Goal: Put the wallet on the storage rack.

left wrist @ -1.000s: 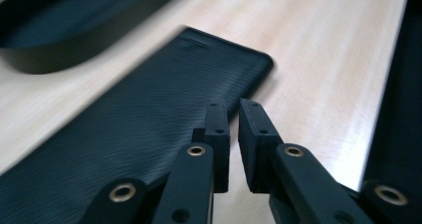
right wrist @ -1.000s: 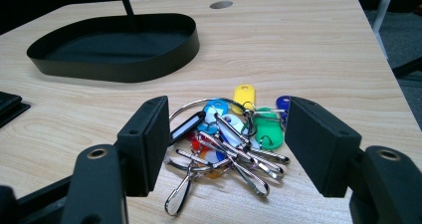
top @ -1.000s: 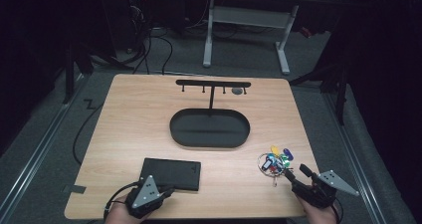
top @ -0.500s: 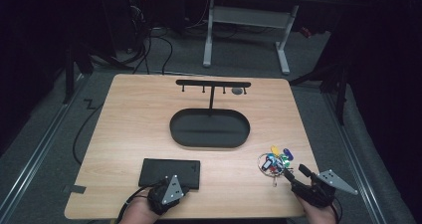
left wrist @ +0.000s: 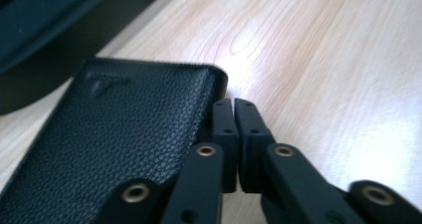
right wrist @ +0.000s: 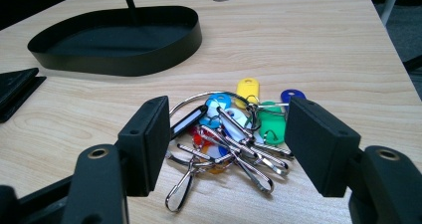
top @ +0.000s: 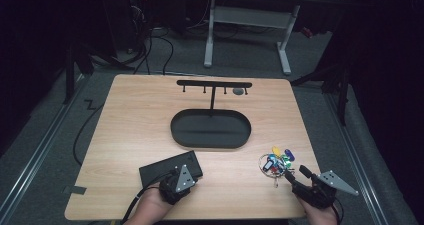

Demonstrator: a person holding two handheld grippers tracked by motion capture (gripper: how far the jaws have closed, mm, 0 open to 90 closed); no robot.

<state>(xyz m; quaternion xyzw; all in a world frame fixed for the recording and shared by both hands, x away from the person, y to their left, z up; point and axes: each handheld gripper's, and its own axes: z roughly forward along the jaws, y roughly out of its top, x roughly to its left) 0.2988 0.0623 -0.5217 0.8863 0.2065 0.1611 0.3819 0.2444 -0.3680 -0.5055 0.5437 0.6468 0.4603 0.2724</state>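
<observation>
Left gripper (top: 184, 172), jaws together and empty, rests against the wallet (top: 160, 169) at the table's (top: 130, 130) near edge. Right gripper (right wrist: 226, 147), wide open, straddles the keys (right wrist: 234, 134) near right; closing on them probably comes next.

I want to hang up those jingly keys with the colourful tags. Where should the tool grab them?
Probably the big silver ring of the bunch of keys with coloured plastic tags, coming from above. The bunch lies flat on the wooden table, and the ring's bare arc sticks out clear of the tangled clips, between the open right tool.
</observation>
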